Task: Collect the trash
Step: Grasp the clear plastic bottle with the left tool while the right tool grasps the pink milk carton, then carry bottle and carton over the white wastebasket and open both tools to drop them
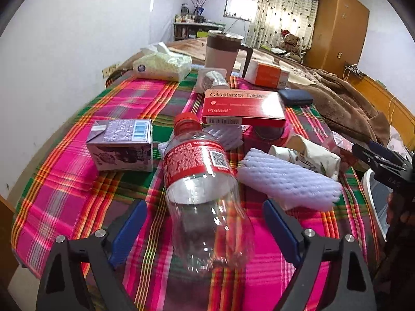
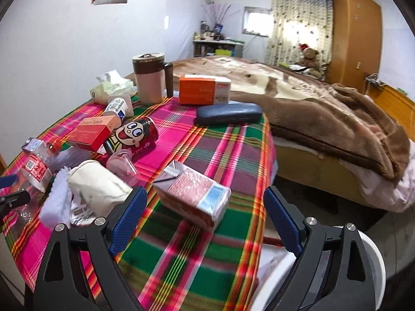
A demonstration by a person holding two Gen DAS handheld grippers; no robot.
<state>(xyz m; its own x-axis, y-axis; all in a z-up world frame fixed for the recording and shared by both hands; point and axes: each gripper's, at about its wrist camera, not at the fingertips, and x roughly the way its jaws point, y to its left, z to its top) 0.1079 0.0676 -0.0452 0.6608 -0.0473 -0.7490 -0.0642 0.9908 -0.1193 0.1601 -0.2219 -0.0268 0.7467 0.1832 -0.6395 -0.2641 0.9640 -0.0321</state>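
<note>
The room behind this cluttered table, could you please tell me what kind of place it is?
Most likely a bedroom in a home: a bed with a brown blanket sits beside the table, a teddy bear rests at its far end, and a wooden wardrobe stands in the corner.

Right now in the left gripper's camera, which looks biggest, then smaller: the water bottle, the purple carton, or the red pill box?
1. Water bottle, biggest, though it lies nearest the camera, which inflates it.
2. Red pill box and purple carton look about alike; the box is farther off, so I won't rank them.
</note>
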